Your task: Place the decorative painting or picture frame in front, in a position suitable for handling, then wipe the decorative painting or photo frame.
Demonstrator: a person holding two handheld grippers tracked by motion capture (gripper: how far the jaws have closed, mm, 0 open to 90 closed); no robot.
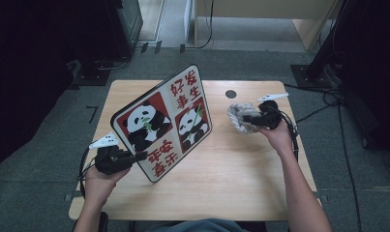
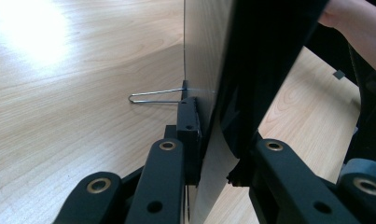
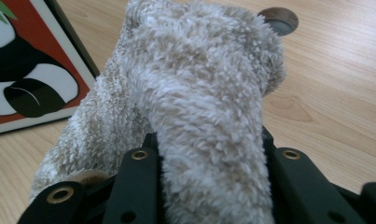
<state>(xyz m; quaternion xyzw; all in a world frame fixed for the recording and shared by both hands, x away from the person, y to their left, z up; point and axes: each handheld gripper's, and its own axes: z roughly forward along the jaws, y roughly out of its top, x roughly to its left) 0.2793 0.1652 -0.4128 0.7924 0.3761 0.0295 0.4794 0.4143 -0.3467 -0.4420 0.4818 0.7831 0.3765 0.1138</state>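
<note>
Wooden table (image 1: 241, 174): one panda picture (image 1: 163, 121), one towel (image 1: 238, 116).

High view looks forward and down over the whole table (image 1: 221, 183). Left gripper view sits edge-on against the panda picture frame (image 2: 251, 70); right gripper view is close behind the fluffy cloth (image 3: 199, 102), sharing that frame.

In the right gripper view the fluffy cloth (image 3: 195, 93) covers the tips of the right hand-held gripper (image 3: 209, 154), and the panda picture frame (image 3: 31, 70) is cut off by the left edge. In the left gripper view the frame's printed face is turned away, its top cut off. From above, the worktop (image 1: 221, 183) near edge hides behind the person's forearms
</note>
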